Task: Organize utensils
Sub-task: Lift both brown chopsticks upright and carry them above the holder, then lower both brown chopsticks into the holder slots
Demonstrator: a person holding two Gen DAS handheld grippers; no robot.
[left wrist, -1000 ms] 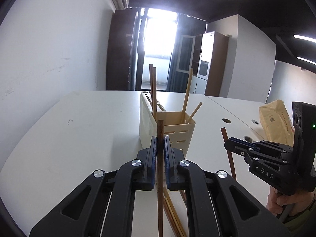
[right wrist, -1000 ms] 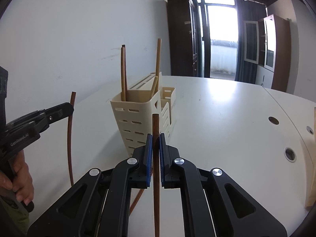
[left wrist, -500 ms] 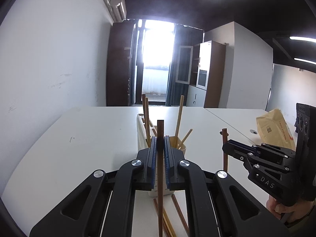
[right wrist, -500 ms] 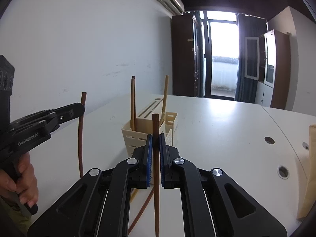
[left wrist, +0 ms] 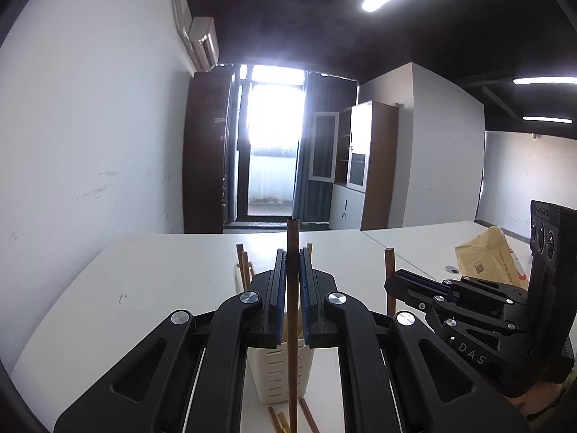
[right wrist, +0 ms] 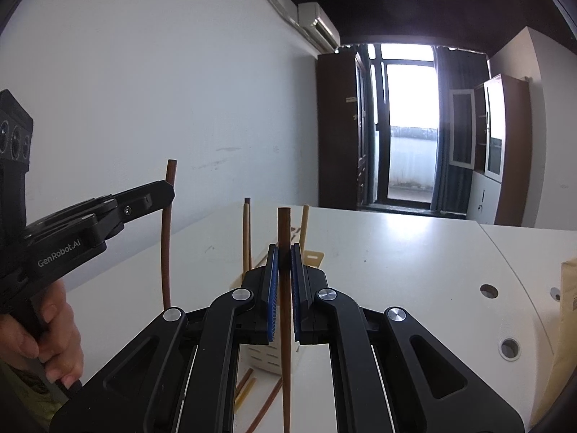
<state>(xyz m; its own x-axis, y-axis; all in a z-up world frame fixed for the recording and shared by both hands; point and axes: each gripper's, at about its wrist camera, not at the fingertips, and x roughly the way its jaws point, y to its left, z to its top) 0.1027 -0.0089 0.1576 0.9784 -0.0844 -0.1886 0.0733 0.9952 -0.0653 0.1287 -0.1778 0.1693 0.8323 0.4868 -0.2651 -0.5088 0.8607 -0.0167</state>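
A dark brown chopstick is standing upright between the pads of the left claw, its blunt top poking above them and its length hanging below. A second dark brown chopstick is sitting upright the same way in the right claw. Just beyond and below both claws, a cream slotted utensil holder is standing on the white tabletop, with pale and brown sticks leaning out of it. More chopsticks are lying flat under the claws, beside the holder's base.
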